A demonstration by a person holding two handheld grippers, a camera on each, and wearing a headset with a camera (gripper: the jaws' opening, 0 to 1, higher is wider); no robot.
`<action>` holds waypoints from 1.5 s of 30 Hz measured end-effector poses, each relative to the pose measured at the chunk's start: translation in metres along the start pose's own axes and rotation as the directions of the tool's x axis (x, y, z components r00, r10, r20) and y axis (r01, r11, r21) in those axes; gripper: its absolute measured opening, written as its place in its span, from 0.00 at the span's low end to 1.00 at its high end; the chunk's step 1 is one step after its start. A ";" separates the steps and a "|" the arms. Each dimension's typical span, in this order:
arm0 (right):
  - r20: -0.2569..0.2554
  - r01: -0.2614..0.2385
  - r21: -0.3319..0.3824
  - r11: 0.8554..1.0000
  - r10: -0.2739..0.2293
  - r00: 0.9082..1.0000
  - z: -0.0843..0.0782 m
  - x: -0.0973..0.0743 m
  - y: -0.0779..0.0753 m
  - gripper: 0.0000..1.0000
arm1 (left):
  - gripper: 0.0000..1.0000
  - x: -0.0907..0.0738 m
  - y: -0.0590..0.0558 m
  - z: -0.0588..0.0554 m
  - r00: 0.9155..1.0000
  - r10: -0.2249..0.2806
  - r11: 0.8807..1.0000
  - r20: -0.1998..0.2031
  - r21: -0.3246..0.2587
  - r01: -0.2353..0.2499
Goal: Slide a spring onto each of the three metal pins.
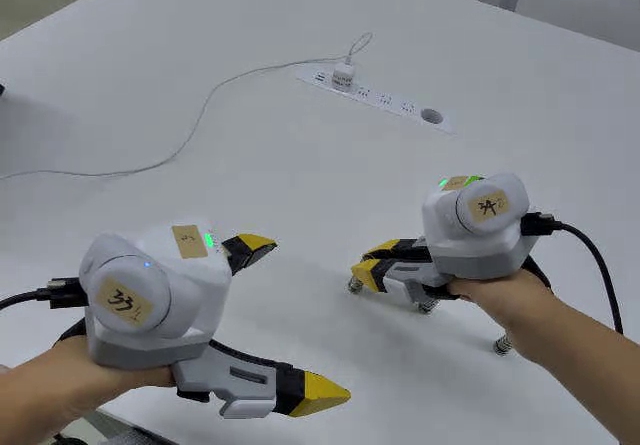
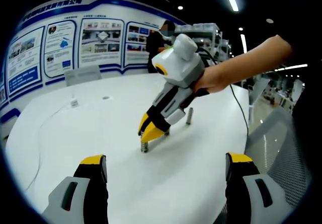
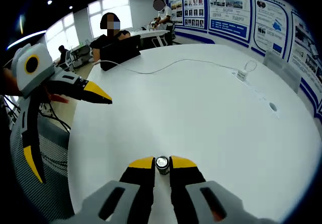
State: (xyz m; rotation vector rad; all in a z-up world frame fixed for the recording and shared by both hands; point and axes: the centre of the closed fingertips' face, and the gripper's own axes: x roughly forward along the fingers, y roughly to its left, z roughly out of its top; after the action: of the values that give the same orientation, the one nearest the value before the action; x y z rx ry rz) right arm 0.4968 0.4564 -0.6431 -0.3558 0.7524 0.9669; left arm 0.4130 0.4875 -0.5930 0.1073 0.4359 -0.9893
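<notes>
The right tool (image 1: 365,270) has its jaws pressed together on the top of an upright metal pin (image 3: 162,162) on the white counter (image 1: 300,145). A second pin (image 1: 428,306) and a third pin (image 1: 502,344) stand near, by the hand. The left tool (image 1: 295,320) hovers well apart, its jaws spread wide with nothing between them

Bright, even ceiling light; fisheye-warped edges.
</notes>
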 end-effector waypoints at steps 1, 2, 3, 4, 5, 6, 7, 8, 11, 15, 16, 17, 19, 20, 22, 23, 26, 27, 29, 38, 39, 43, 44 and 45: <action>-0.006 -0.001 -0.004 1.000 0.001 1.000 -0.001 0.001 0.001 0.12 | 1.00 0.000 0.000 -0.001 1.000 -0.001 1.000 -0.003 0.001 0.001; -0.011 -0.002 -0.013 1.000 0.002 1.000 -0.002 0.002 0.002 0.12 | 1.00 0.000 0.000 -0.001 1.000 -0.001 1.000 -0.005 0.000 0.001; -0.013 -0.003 -0.015 1.000 0.003 1.000 -0.003 0.002 0.002 0.12 | 1.00 0.000 0.000 -0.002 1.000 0.000 1.000 -0.006 0.000 0.000; -0.014 -0.004 -0.016 1.000 0.004 1.000 -0.003 0.002 0.002 0.12 | 1.00 0.000 0.000 -0.002 1.000 0.001 1.000 -0.006 0.000 -0.001; -0.016 -0.006 -0.016 1.000 0.005 1.000 -0.004 0.003 0.002 0.12 | 1.00 -0.001 0.000 -0.001 1.000 -0.001 1.000 -0.003 0.001 0.001; -0.016 -0.006 -0.015 1.000 0.006 1.000 -0.004 0.003 0.002 0.12 | 0.99 -0.001 -0.001 -0.001 1.000 -0.001 1.000 -0.001 0.000 0.001; -0.017 -0.007 -0.014 1.000 0.006 1.000 -0.004 0.003 0.002 0.13 | 0.99 -0.001 -0.001 -0.001 1.000 -0.001 1.000 0.000 -0.001 0.001; -0.017 -0.006 -0.016 1.000 0.006 1.000 -0.004 0.003 0.002 0.13 | 0.99 -0.001 0.000 -0.001 1.000 0.001 1.000 -0.001 -0.001 -0.001; -0.013 -0.006 -0.032 0.999 0.005 1.000 -0.003 0.002 0.002 0.16 | 0.99 -0.001 0.000 -0.002 1.000 0.003 1.000 -0.006 -0.001 -0.003; -0.009 -0.007 -0.033 0.999 0.007 1.000 -0.003 -0.002 0.003 0.18 | 0.99 0.000 -0.002 -0.002 1.000 -0.002 1.000 -0.008 -0.001 0.002; -0.009 -0.007 -0.032 0.999 0.007 1.000 -0.004 -0.003 0.003 0.18 | 0.99 0.000 -0.002 -0.001 1.000 -0.003 1.000 -0.009 0.000 0.003; -0.008 -0.008 -0.030 1.000 0.007 1.000 -0.005 -0.005 0.003 0.19 | 0.99 0.001 -0.002 -0.001 1.000 -0.003 1.000 -0.010 0.001 0.003; -0.002 -0.008 -0.028 1.000 0.008 1.000 -0.005 -0.008 0.004 0.20 | 0.99 0.001 -0.002 0.000 1.000 -0.004 1.000 -0.008 0.001 0.004; 0.004 -0.010 -0.032 0.999 0.010 1.000 -0.006 -0.010 0.006 0.20 | 0.99 0.001 -0.003 0.001 1.000 -0.005 1.000 -0.007 -0.002 0.005; 0.013 -0.021 -0.050 0.999 0.022 1.000 -0.006 -0.015 0.009 0.21 | 0.99 0.002 -0.002 0.003 1.000 -0.004 1.000 -0.003 0.000 0.004; 0.012 -0.022 -0.058 0.998 0.023 1.000 -0.006 -0.018 0.010 0.22 | 0.99 0.002 -0.002 0.004 1.000 -0.003 1.000 -0.002 0.004 0.003; 0.022 -0.009 -0.098 0.995 0.011 1.000 -0.006 -0.030 0.010 0.23 | 0.99 0.002 -0.002 0.007 1.000 -0.004 1.000 -0.003 0.010 0.004; 0.027 -0.005 -0.101 0.995 0.008 1.000 -0.005 -0.034 0.010 0.24 | 0.98 0.002 -0.001 0.008 1.000 -0.003 1.000 -0.004 0.012 0.003; 0.042 0.006 -0.096 0.995 -0.002 0.999 -0.004 -0.043 0.008 0.25 | 0.98 0.003 0.000 0.009 1.000 0.000 1.000 -0.007 0.019 0.001; 0.088 0.073 -0.055 0.996 -0.068 0.994 -0.013 -0.080 -0.004 0.31 | 0.98 0.008 0.003 0.026 1.000 0.001 1.000 0.013 0.023 -0.002; 0.098 0.082 -0.042 0.996 -0.078 0.992 -0.014 -0.084 -0.006 0.31 | 0.98 0.008 0.004 0.028 1.000 0.004 1.000 0.015 0.024 -0.004; 0.107 0.139 -0.024 0.990 -0.136 0.985 -0.024 -0.104 -0.019 0.31 | 0.98 0.008 0.006 0.035 1.000 0.004 1.000 0.021 0.031 -0.005; 0.113 0.149 -0.013 0.989 -0.146 0.983 -0.026 -0.108 -0.021 0.31 | 0.98 0.008 0.007 0.036 1.000 0.006 1.000 0.020 0.031 -0.007; 0.124 0.164 0.003 0.986 -0.163 0.979 -0.028 -0.115 -0.025 0.31 | 0.98 0.008 0.008 0.039 1.000 0.008 1.000 0.029 0.027 -0.009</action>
State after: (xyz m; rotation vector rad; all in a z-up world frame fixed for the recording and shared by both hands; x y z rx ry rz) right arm 0.4665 0.3572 -0.5817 -0.3548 0.5970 0.8284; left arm 0.4351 0.4748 -0.5613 0.1196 0.3954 -0.9874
